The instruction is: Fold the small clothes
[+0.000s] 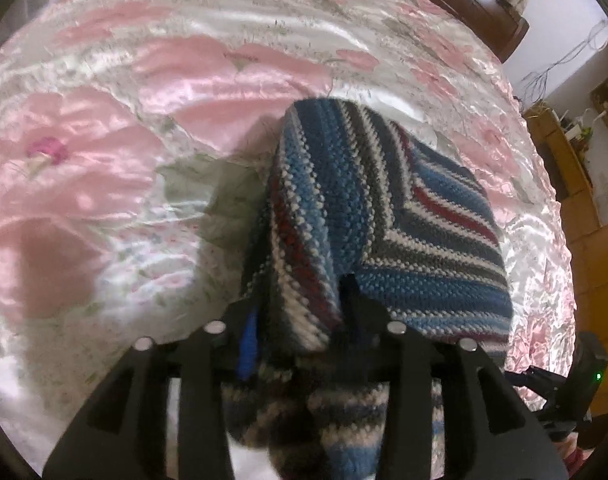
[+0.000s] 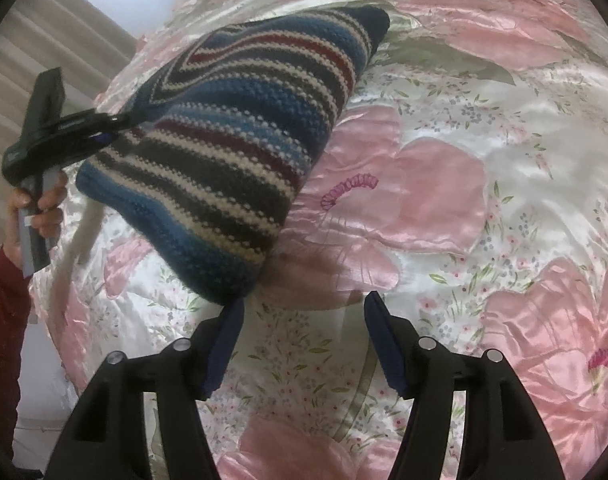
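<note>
Hanging above the floral satin bedspread [image 2: 483, 128], the striped knitted garment [image 2: 240, 136] is pinched at one edge by the left gripper [image 1: 300, 328], likely lifted for folding; the right gripper [image 2: 304, 344] waits spread, empty, just beside it.

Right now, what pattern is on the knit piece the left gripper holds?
Knit piece: horizontal stripes in blue, white, dark grey and dark red. Clearest in the right wrist view.
</note>
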